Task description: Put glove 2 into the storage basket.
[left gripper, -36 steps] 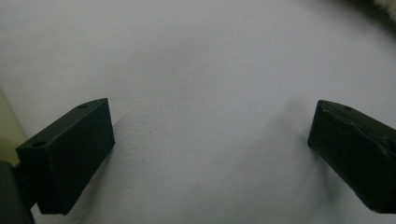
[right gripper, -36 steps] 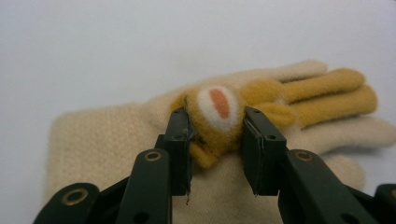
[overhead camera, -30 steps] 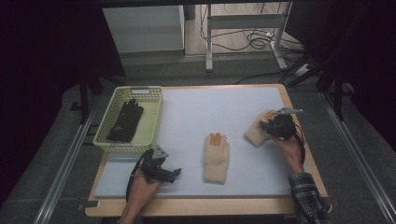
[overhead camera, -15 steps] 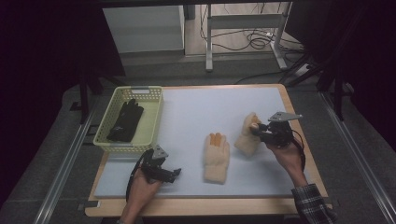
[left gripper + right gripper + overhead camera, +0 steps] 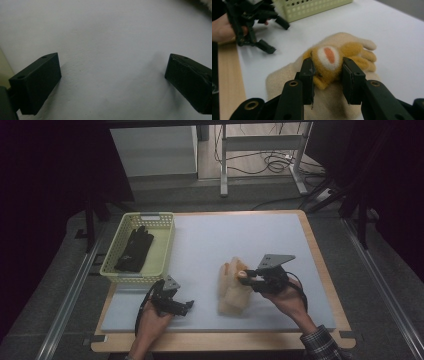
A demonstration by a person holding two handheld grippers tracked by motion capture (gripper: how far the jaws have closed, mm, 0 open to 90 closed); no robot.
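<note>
My right gripper (image 5: 244,276) is shut on a yellow fleece glove (image 5: 233,269) with a white and orange patch (image 5: 329,55). It holds this glove just above a second, cream glove (image 5: 231,299) that lies flat on the white mat. In the right gripper view the two black jaws of my right gripper (image 5: 328,75) press the yellow glove (image 5: 354,50) from both sides, with the cream glove (image 5: 284,77) under it. My left gripper (image 5: 184,306) rests open on the mat at the front left, its jaws (image 5: 112,82) wide apart with bare mat between them.
A pale yellow basket (image 5: 166,251) stands at the mat's left edge with a black glove (image 5: 135,250) in it. The basket (image 5: 312,10) and the left gripper (image 5: 265,37) lie beyond the gloves. Bare white mat (image 5: 235,232) spreads behind them.
My right gripper has carried the yellow glove leftward from the mat's right side to above the cream glove. The left gripper has stayed where it was.
</note>
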